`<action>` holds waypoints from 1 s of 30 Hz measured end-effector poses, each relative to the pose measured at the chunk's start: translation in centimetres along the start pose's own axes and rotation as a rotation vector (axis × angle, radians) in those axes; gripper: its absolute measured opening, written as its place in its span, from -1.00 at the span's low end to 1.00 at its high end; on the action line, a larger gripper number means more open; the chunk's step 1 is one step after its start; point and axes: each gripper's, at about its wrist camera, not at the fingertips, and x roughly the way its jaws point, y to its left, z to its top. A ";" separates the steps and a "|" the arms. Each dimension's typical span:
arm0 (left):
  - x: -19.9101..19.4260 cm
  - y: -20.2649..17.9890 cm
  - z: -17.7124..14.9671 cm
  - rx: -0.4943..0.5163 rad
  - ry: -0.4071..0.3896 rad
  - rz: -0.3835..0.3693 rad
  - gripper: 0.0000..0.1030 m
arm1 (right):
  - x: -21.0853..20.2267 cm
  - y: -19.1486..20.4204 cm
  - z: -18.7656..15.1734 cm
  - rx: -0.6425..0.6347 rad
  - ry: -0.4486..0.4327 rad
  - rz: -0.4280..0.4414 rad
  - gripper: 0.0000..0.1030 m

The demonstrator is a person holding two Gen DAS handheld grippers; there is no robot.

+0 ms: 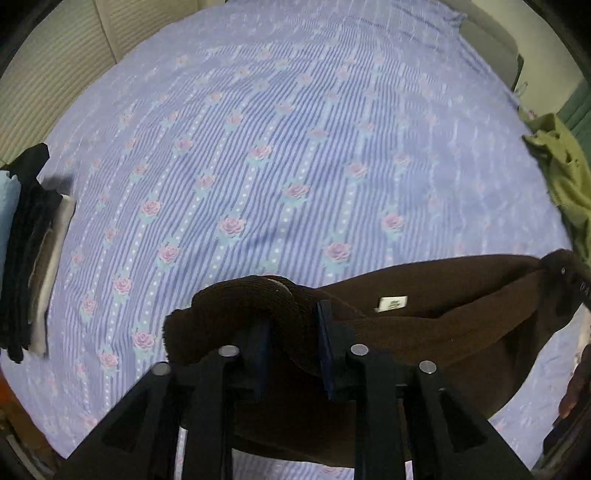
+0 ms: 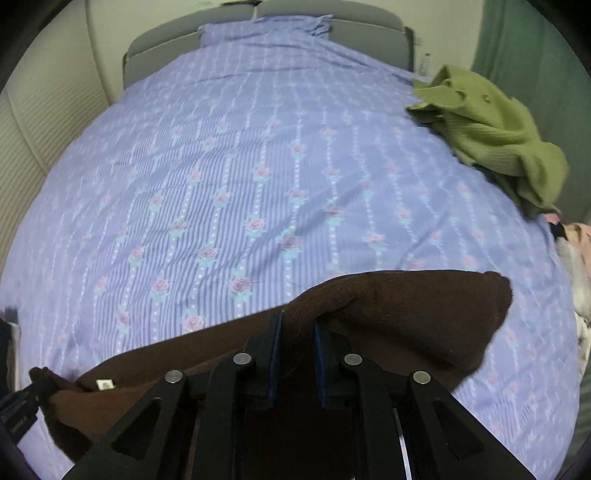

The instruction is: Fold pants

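Observation:
Dark brown pants hang stretched between my two grippers above a bed with a purple floral sheet. My left gripper is shut on the waistband at one end. A white label shows inside the waistband. My right gripper is shut on the other end of the pants; the label shows at lower left. The right gripper also appears at the right edge of the left wrist view, and the left gripper at the left edge of the right wrist view.
A stack of folded dark and light clothes lies at the bed's left edge. A crumpled green garment lies at the bed's right side, with more clothes below it. A grey headboard stands at the far end.

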 end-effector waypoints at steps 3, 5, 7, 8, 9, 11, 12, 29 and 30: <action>-1.2 -0.1 0.1 0.012 -0.003 -0.028 -0.22 | -1.0 -0.3 -0.1 0.006 -0.028 -0.016 0.15; -3.1 -0.2 -0.2 0.025 -0.025 -0.081 0.34 | -2.5 -0.5 -0.4 -0.007 -0.063 -0.003 0.17; -5.6 -0.3 -0.8 0.038 -0.097 -0.103 0.88 | -4.6 -0.7 -0.9 -0.026 -0.100 0.028 0.17; -7.0 -0.3 -1.0 0.052 -0.135 -0.107 0.97 | -5.7 -0.8 -1.2 -0.032 -0.123 0.033 0.17; -8.1 -0.5 -1.2 0.067 -0.167 -0.112 0.99 | -7.0 -1.0 -1.6 -0.044 -0.149 0.044 0.23; -9.4 -1.0 -1.1 0.121 -0.190 -0.135 0.99 | -8.9 -1.7 -2.3 -0.051 -0.198 0.034 0.34; -9.6 -1.6 -0.9 0.175 -0.198 -0.168 0.99 | -9.7 -2.3 -2.7 -0.056 -0.221 0.027 0.37; 1.2 -15.0 1.9 0.639 0.161 -0.257 0.53 | -1.2 -14.9 -5.0 0.183 0.001 0.025 0.37; 1.4 -15.1 1.6 0.637 0.170 -0.257 0.53 | -0.7 -15.3 -5.1 0.203 0.015 0.041 0.37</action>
